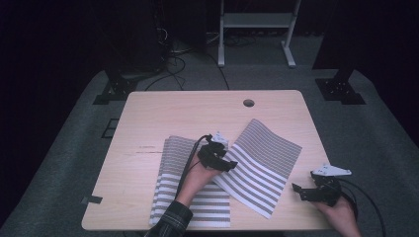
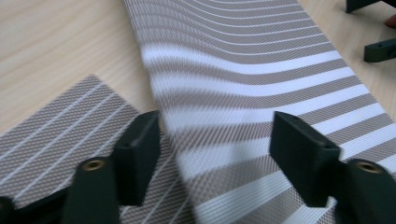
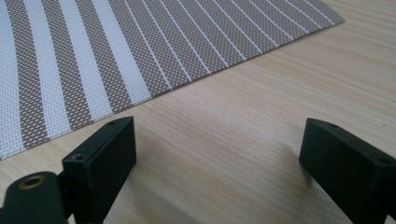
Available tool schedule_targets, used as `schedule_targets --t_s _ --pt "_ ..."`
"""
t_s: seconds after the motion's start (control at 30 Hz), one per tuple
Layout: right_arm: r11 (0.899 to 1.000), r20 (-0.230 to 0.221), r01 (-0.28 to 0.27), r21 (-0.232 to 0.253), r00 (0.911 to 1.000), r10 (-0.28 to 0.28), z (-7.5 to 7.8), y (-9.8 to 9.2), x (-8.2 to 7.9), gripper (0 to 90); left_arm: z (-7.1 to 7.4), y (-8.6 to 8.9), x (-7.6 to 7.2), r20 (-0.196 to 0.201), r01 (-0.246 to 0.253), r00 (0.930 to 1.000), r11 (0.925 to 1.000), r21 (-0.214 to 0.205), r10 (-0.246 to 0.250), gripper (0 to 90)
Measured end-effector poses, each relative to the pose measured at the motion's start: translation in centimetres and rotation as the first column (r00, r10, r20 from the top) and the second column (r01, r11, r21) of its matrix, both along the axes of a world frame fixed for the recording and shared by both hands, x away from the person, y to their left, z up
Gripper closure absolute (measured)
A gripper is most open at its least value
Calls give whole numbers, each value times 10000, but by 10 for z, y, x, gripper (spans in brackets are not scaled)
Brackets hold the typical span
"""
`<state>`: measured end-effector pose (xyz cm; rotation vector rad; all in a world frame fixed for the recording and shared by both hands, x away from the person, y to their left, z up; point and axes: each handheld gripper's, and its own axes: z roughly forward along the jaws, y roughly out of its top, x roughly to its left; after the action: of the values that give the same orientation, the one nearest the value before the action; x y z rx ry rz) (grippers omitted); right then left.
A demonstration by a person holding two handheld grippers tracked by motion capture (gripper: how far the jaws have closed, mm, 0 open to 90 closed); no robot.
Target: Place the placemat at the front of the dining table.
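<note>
A lab-like recording room — dark surroundings, grey carpet point(image 1: 64, 163), loose cables point(image 1: 173, 64) and a white equipment frame point(image 1: 257, 22) behind a lone wooden table point(image 1: 197, 111).

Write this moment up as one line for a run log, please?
left gripper: open, above the angled striped mat | right gripper: open, empty, over bare table | second striped mat: flat, partly overlapped

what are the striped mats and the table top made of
Upper striped mat: looks like woven vinyl or plastic mesh, matte; the open weave grid shows up close and it bows stiffly instead of draping. Lower striped mat: same weave, brown and white stripes, lying flat. Table: pale wood grain, smooth and satin, probably laminate or veneer; the grain alone cannot settle which.
</note>
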<state>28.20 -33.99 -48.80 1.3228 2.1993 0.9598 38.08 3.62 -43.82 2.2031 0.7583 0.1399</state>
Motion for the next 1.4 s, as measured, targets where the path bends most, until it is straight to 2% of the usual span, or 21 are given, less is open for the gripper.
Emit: schedule_targets --t_s 0.17,0.33,0.4,0.6,0.7,0.77,1.0,1.13,1.23,1.33,1.4 --pt "10000 1 0 0 10000 0 0 0 0 97 3 20 -3 13 -252 9997 9997 9 252 197" --pt "10000 3 0 0 10000 0 0 0 0 97 5 42 -8 179 -477 9987 9987 -198 480 169" --pt "10000 2 0 -2 10000 0 0 0 0 97 4 50 -11 276 -624 9977 9980 -83 626 108" --pt "10000 0 1 -4 10000 -1 0 0 0 97 -1 69 -18 363 -616 9975 9979 225 607 22" --pt "10000 0 2 -4 10000 -2 0 0 0 97 -6 76 -22 403 -539 9978 9983 213 530 0" --pt "10000 -1 -1 -6 10000 1 0 0 0 97 -9 79 -26 433 -480 9980 9983 317 466 0" --pt "10000 -2 -2 -6 10000 2 0 0 0 97 -21 89 -38 595 -55 9982 9936 1125 -12 0" --pt "10000 -9 2 2 10000 -2 0 0 0 97 -27 93 -42 679 -63 9977 9927 1201 -19 0" --pt "10000 -14 3 10 10000 -3 0 0 -1 97 -35 93 -42 562 20 9984 9914 1309 -94 0" --pt "10000 -12 -55 12 10000 55 0 0 -2 97 -38 91 -44 789 27 9968 9879 1550 -151 0" --pt "9999 -101 -143 -27 9998 142 1 0 -3 102 -39 91 -45 862 8 9962 9890 1480 -137 0"
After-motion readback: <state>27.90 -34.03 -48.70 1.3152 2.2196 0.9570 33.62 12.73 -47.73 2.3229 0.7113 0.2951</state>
